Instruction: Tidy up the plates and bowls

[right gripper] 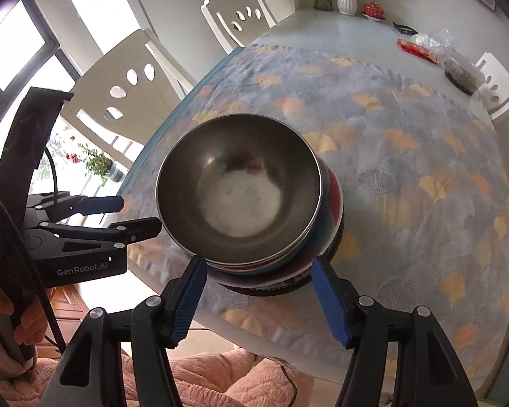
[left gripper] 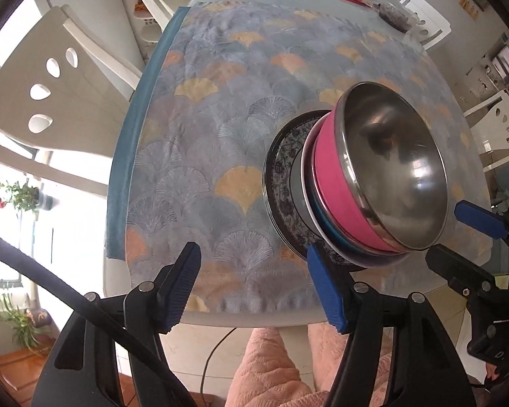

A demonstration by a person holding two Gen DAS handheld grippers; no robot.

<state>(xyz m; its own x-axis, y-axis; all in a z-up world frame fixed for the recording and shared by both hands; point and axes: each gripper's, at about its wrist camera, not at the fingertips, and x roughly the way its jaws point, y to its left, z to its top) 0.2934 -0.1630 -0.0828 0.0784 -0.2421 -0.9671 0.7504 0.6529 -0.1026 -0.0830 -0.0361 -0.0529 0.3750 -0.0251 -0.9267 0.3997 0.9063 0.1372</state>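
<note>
Left claw: spread about halfway, nothing between the blue pads; right pad just beside the near edge of the patterned plate, contact not certain from this view; left pad over bare cloth.
Right claw: spread wide, straddling the near side of the stack; both pads close to the stack's lower edge, no clear pinch, gap visible at the left pad.
Right claw from the left wrist view: one blue pad and one black finger just right of the steel bowl's rim, apart from it.
Left claw from the right wrist view: pads parted, level with the steel bowl's left side, tips near it but not touching.
Stack: steel bowl on top, seated in a pink bowl, then a blue edge and a white rim below, all on the patterned plate with dark floral border.
Stack place: on the fan-patterned cloth, toward the near edge of the desk.
Steel bowl: upright, empty, dull reflection inside.
Far end of desk: white vase, red packet, clear bag, dark dish.
Around desk: white chairs with teardrop cut-outs.
Below: pink quilted fabric at the desk's near edge.
</note>
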